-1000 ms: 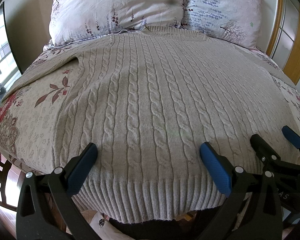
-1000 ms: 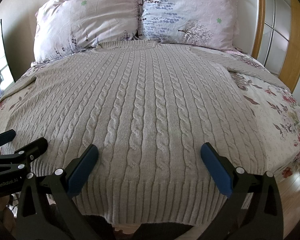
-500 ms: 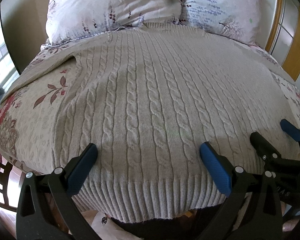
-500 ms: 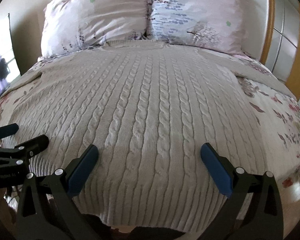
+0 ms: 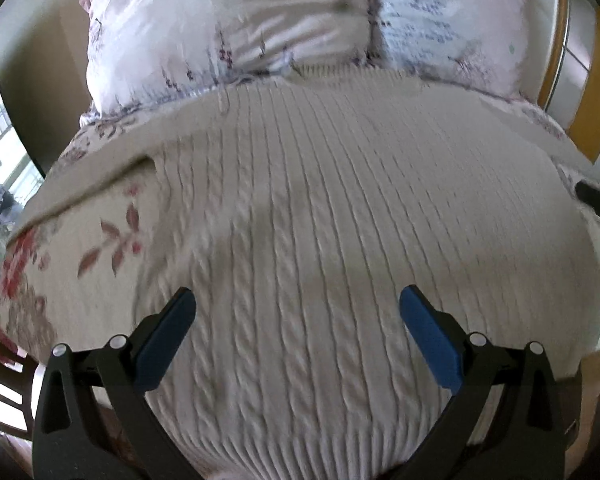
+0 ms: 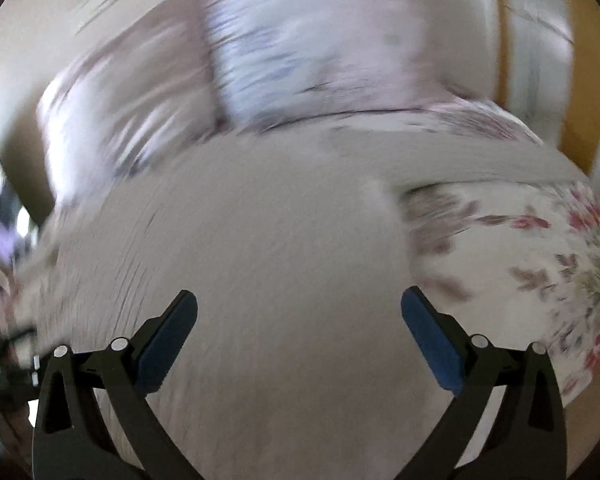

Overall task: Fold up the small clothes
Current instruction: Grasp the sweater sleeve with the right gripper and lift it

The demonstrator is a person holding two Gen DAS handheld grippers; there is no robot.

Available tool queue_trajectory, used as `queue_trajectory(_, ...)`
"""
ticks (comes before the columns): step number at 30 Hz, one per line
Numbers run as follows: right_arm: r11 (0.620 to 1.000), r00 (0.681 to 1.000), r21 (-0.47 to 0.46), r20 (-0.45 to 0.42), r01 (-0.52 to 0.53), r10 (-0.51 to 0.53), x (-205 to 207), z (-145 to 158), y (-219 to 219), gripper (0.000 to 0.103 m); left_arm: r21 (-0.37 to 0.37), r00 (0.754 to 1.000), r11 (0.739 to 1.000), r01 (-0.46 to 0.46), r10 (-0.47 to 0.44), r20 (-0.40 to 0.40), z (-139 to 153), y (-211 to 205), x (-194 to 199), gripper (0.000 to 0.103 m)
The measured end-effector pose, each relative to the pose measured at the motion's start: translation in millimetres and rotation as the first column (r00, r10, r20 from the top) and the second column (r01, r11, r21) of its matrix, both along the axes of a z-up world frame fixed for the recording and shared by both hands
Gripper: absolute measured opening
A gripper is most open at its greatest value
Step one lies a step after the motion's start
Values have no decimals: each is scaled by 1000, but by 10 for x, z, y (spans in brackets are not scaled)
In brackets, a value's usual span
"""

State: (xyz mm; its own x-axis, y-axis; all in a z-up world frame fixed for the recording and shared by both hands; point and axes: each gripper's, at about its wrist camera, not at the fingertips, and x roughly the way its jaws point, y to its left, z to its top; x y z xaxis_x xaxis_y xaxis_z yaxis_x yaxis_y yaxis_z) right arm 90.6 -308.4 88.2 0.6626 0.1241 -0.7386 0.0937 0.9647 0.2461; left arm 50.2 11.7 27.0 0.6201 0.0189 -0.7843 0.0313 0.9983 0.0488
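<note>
Sweater (image 5: 340, 248) lies flat, face up on bed (image 5: 60, 280), collar at pillows (image 5: 228, 40), sleeves spread sideways. No fold visible yet; whole task left. Left gripper (image 5: 296, 332) wide open above hem, empty. Right gripper (image 6: 298, 334) wide open, empty; view blurred.

The right wrist view is smeared by motion: the sweater (image 6: 260, 240) shows no knit pattern there, and the pillows (image 6: 300, 52) at the top are streaks. In the left wrist view the sweater's hem runs off the bottom edge, between the left hand-held gripper's (image 5: 298, 334) fingers. At the right edge, only a dark tip of the right hand-held gripper (image 5: 598, 200) shows.
</note>
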Motion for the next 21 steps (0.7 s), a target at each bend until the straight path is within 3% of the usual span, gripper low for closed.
queue_trajectory(2,993,996,82,-26,90,-88,205,47,-378,97,-20,1000,1000,0,0,19,96,66,165,101)
queue_trajectory(4,973,986,162,-63,163,-155,394,46,-696,85,-27,1000,1000,-2,2,12,155,92,334,101)
queue_trajectory(7,915,953,275,-144,296,-265,669,-127,-1233,74,-37,1000,999,9,-9,-12,204,110,612,101)
queue_trajectory(11,836,902,345,-231,426,-365,840,-389,-1681,67,-49,1000,999,2,-3,-22,246,145,898,101)
queue_trajectory(17,748,861,428,-290,508,-418,959,-634,-1972,60,-70,999,998,0,3,40,341,147,1227,101)
queue_trajectory(21,750,859,419,-282,511,-428,1107,-669,-2007,42,-103,998,994,23,-17,57,324,97,1385,101)
